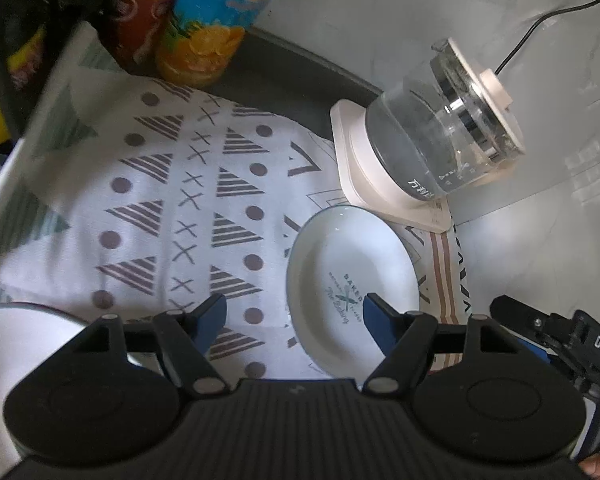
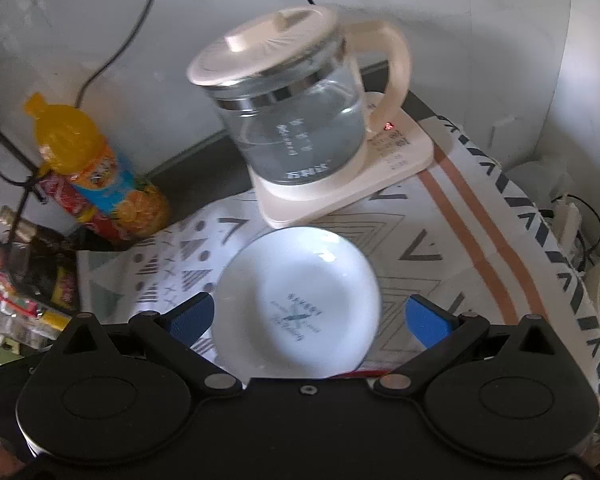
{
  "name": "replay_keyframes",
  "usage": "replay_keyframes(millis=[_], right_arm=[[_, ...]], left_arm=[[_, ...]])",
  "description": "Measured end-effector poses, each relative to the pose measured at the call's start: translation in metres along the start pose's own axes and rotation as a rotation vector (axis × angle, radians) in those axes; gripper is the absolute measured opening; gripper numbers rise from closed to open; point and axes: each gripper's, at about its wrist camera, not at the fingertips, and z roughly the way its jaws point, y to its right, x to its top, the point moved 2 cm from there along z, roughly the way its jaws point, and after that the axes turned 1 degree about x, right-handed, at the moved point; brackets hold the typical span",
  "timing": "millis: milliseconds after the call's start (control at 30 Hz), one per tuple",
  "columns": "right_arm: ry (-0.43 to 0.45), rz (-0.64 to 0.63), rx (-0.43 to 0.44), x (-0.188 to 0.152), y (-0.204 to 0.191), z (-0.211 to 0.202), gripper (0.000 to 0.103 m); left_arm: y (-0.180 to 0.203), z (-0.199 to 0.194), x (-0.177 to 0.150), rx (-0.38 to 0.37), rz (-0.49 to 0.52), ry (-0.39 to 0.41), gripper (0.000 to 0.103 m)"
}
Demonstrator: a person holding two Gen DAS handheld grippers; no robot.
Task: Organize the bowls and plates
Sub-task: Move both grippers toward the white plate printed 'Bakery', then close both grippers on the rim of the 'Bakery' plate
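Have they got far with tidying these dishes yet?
Barely started, it seems. No stacked dishes show. Both tongs, left and right, are open and empty. The white logo-printed plate sits alone on the patterned cloth, ungripped; a second white dish waits.

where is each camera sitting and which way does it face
Left wrist: on the left claw, angled down at the patterned cloth; open blue fingers show, the right claw at the edge.
Right wrist: on the right claw, angled down at the plate; open fingers show.
Shared: plate, kettle, orange bottle.
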Motion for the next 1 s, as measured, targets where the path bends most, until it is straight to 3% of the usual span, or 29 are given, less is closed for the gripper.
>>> replay_keyframes(millis=[500,633,700,867,1000], right_arm=[[-0.16,0.001,-0.054,0.018,0.032,0.066,0.099],[-0.221,0.015,-0.043,0.018,0.043,0.082,0.076],[-0.246,0.027,-0.04,0.017,0.047,0.09,0.068],[-0.306,0.065,-0.033,0.017,0.057,0.108,0.038],[-0.332,0.081,-0.026,0.015,0.061,0.117,0.028]], left_arm=[[0.006,0.061,0.003,0.028,-0.084,-0.065,0.072],[0.004,0.074,0.002,0.015,-0.122,-0.084,0.067],[0.004,0.079,0.001,0.014,-0.126,-0.091,0.058],[0.003,0.092,-0.001,0.021,-0.157,-0.124,0.033],[0.0,0.096,-0.001,0.025,-0.174,-0.123,0.024]])
